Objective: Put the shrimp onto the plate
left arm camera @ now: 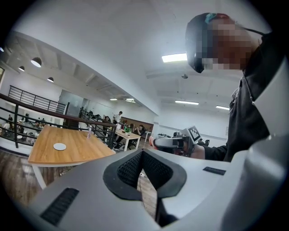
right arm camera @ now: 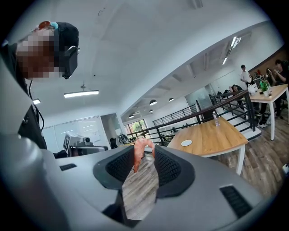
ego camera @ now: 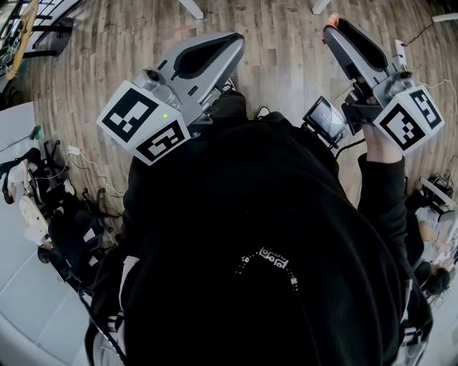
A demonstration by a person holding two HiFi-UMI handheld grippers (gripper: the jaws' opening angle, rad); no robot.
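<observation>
Shrimp [right arm camera: 140, 152] in right hand-held gripper [right arm camera: 143, 155]; plate [right arm camera: 186, 143] on table [right arm camera: 219, 133].

shrimp [ego camera: 331, 19] (head view) mostly behind right gripper [ego camera: 335, 28]

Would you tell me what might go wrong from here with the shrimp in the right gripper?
1. The right gripper pinches the shrimp only near the tips of its jaws, with part of it sticking out beyond them. A jolt could drop it onto the wooden floor.
2. The small white disc that is probably the plate lies on a wooden table well away, beside a railing. The long carry makes a slip likelier.
</observation>
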